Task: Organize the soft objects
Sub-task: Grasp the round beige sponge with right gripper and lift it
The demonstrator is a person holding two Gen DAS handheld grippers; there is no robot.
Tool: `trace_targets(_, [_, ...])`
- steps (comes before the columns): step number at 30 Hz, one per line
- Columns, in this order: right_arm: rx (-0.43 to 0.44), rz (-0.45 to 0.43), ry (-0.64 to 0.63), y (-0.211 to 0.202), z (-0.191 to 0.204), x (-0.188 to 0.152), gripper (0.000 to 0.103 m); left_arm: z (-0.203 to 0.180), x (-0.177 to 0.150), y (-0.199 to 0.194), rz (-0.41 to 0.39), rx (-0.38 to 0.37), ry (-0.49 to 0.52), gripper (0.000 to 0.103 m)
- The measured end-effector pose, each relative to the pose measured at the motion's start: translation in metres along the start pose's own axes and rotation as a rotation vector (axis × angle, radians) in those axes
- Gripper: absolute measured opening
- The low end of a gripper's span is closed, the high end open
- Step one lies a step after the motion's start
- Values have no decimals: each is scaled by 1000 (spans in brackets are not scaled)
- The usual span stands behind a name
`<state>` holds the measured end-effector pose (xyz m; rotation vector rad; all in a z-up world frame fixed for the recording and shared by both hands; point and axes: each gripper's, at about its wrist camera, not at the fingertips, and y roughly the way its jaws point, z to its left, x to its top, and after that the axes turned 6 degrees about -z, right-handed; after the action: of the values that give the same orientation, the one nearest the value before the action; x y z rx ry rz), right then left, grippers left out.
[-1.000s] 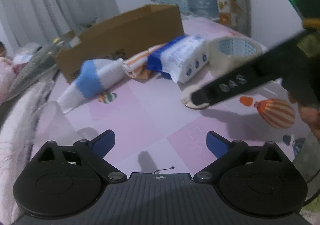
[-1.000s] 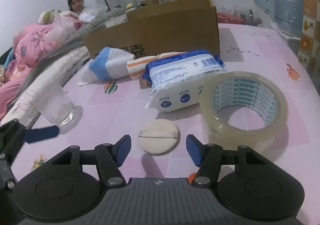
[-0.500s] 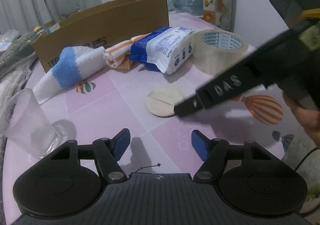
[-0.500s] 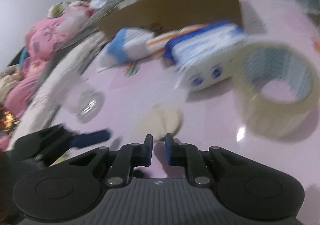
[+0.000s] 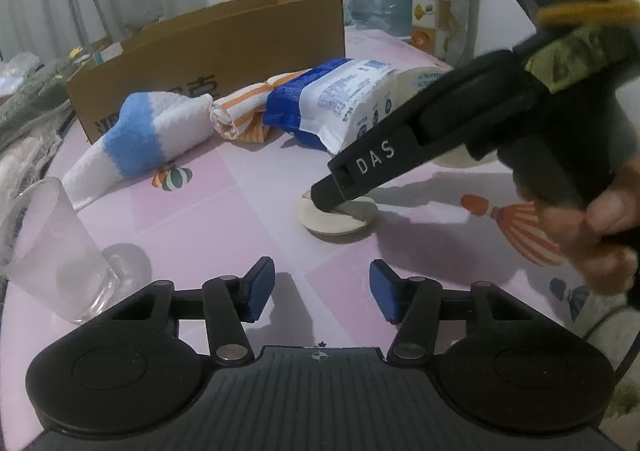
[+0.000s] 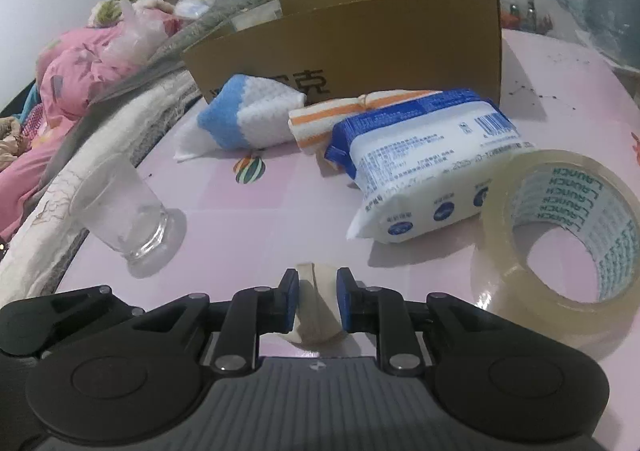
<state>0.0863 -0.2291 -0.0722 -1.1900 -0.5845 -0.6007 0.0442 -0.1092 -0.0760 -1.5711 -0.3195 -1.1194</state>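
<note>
Right wrist view: right gripper (image 6: 316,301) pinching folded powder puff (image 6: 314,309), thin edge-hold, slip risk on lifting; left gripper (image 5: 322,293) half-open, empty.

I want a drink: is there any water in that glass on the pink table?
No, the glass stands upright beside the blue-and-white cloth and looks empty, with only its clear thick bottom showing.

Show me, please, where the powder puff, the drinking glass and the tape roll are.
powder puff (image 5: 338,217): left wrist view, on its flat top face.
drinking glass (image 6: 120,207): right wrist view, on its side wall.
tape roll (image 6: 504,227): right wrist view, on its outer band.
</note>
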Motion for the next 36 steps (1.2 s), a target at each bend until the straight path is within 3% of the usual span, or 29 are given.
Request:
trace_targets(10, [170, 72, 142, -12, -14, -10, 45, -6, 2, 2, -1, -10, 11, 53])
trace_targets(13, [131, 37, 116, -18, -11, -5, 45, -8, 3, 2, -5, -12, 19, 53])
trace_targets(17, [-6, -14, 34, -13, -4, 2, 48, -11, 7, 5, -14, -8, 30, 54])
trace_targets(21, [-18, 5, 42, 1, -5, 3, 62, -15, 9, 10, -16, -3, 33, 53])
trace_targets(23, [-7, 0, 46, 3, -6, 3, 62, -15, 10, 12, -18, -6, 28, 54])
trace_targets(36, [406, 115, 416, -9, -43, -19, 62, -16, 0, 4, -21, -1, 42, 53])
